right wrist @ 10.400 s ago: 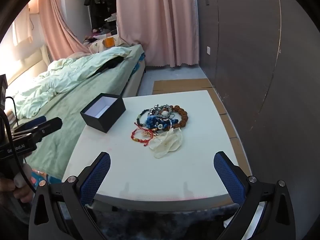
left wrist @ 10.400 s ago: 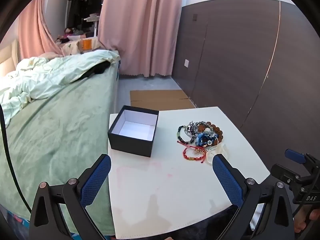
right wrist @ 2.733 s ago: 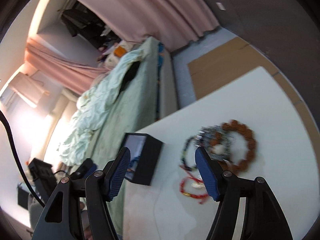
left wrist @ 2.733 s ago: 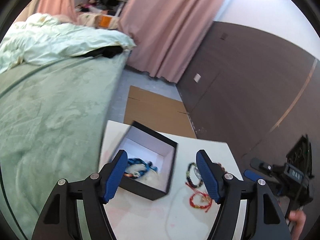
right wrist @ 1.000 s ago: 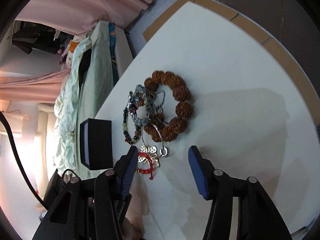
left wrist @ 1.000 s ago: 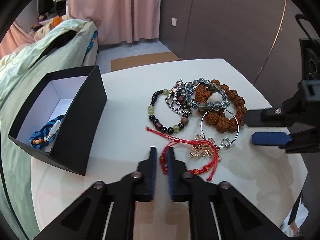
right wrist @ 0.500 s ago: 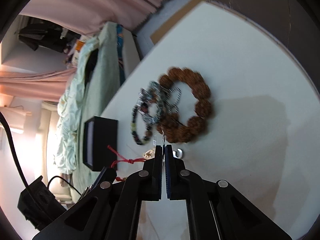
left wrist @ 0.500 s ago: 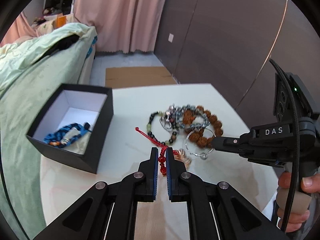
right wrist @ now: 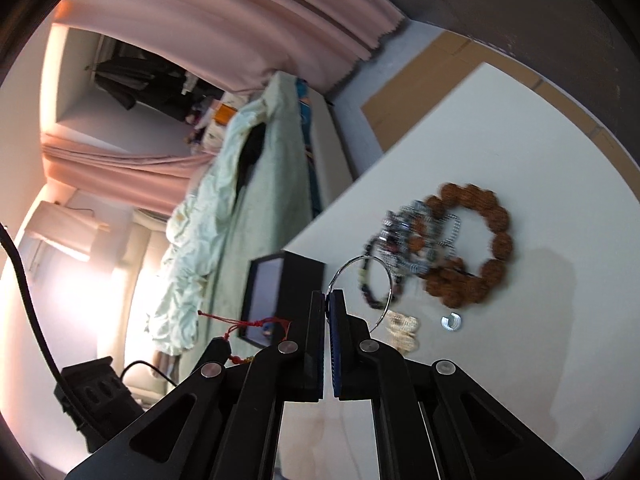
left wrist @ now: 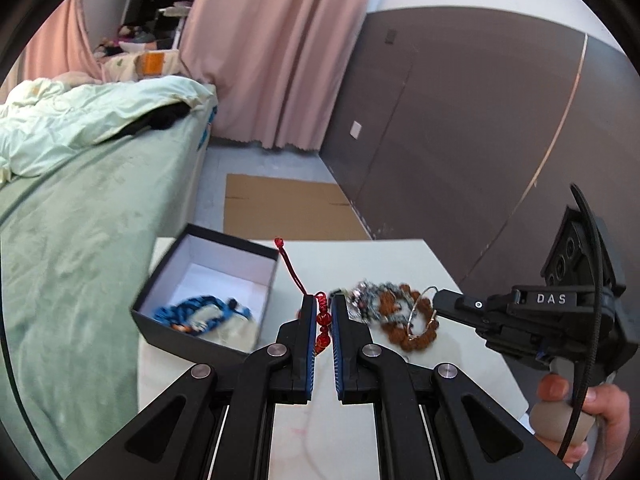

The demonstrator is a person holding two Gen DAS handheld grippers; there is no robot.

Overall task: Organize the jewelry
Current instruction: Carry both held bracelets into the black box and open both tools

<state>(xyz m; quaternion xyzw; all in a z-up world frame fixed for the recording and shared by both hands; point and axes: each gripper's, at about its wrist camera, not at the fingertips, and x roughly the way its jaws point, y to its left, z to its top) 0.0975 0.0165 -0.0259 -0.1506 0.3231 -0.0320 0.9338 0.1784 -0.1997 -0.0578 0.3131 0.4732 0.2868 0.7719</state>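
My left gripper is shut on a red beaded bracelet, held above the white table; its red cord tail sticks up toward the black box. A blue bracelet lies inside the box. My right gripper is shut on a thin silver bangle, which is lifted off the table. It shows in the left wrist view too, as the right gripper with the bangle. Under them lies the jewelry pile with a brown bead bracelet.
A gold charm and a small silver ring lie loose on the table near the pile. A green bed runs along the table's left side. Flat cardboard lies on the floor beyond, by a dark wall.
The right gripper closed on the silver bangle and raised it. The left gripper rose with the red bracelet off the table. Both views now look from higher up.
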